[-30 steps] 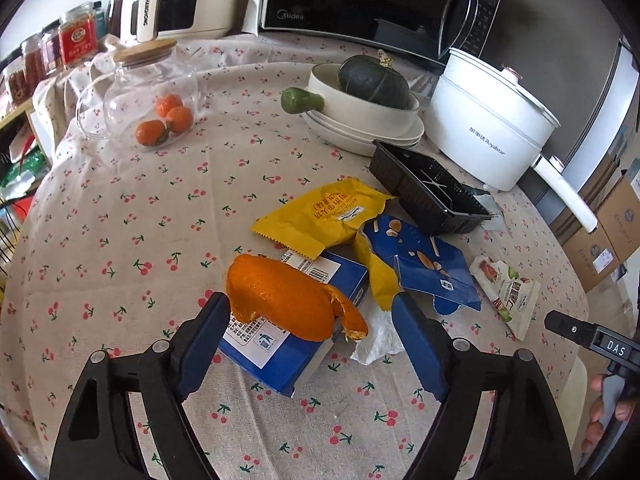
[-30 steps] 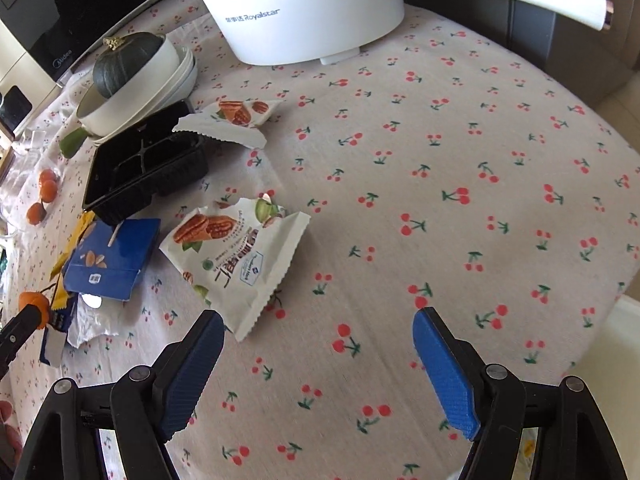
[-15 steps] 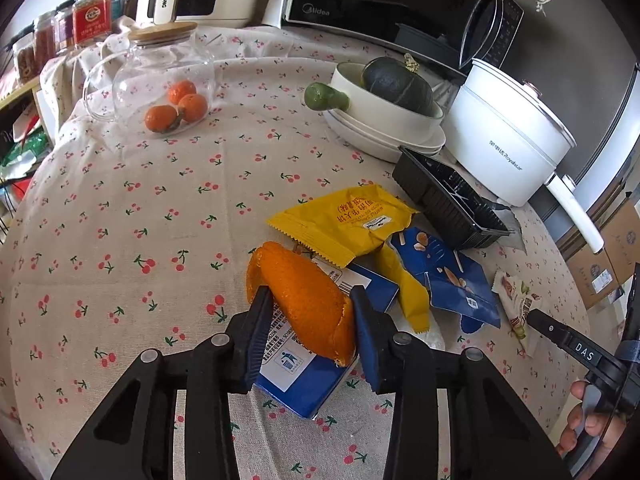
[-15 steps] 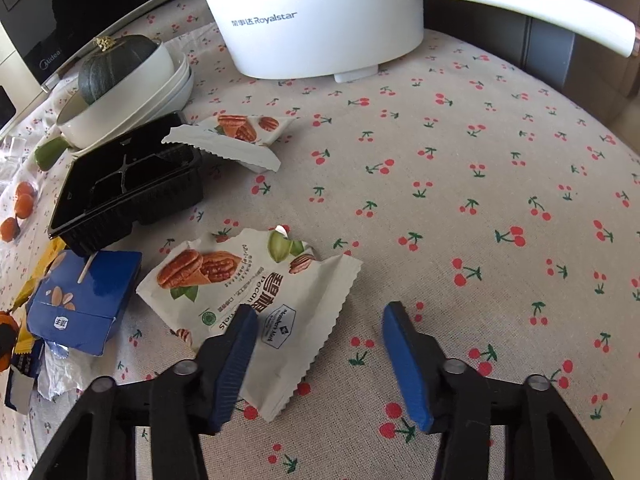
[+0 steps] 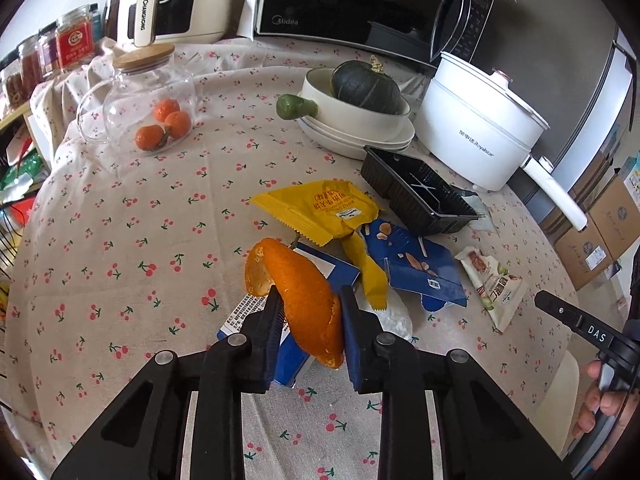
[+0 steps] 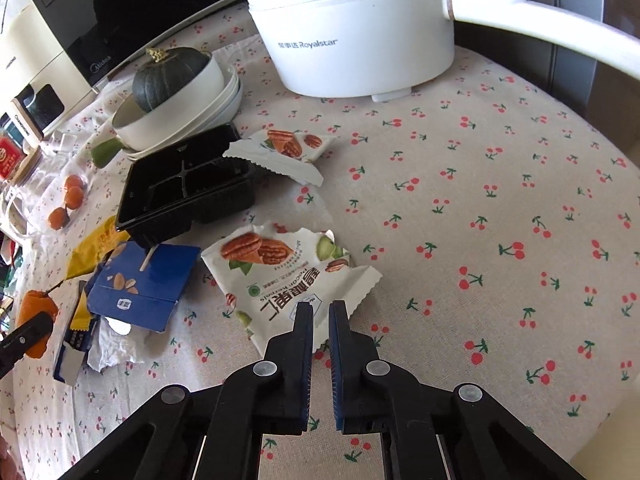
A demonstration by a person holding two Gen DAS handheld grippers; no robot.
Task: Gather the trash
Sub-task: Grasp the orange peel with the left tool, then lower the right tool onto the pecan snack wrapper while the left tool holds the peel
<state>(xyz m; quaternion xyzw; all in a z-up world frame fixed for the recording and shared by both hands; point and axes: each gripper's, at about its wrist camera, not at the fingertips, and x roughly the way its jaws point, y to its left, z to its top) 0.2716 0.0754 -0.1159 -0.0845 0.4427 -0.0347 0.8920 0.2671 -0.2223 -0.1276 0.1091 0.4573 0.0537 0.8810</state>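
My left gripper is shut on an orange peel and holds it just above a blue carton. A yellow wrapper, a blue nut box and a crumpled tissue lie beside it. My right gripper is nearly shut over the near edge of a white pecan snack wrapper; whether it pinches the wrapper I cannot tell. A second pecan wrapper lies by a black plastic tray. The peel also shows in the right wrist view.
A white electric pot with a long handle stands at the back right. Stacked white bowls hold a dark green squash. A glass jar with small oranges stands at the back left. A microwave is behind. Table edge is at right.
My left gripper closed on the orange peel and lifted it slightly. My right gripper moved in over the pecan wrapper's edge and closed from wide open to nearly shut.
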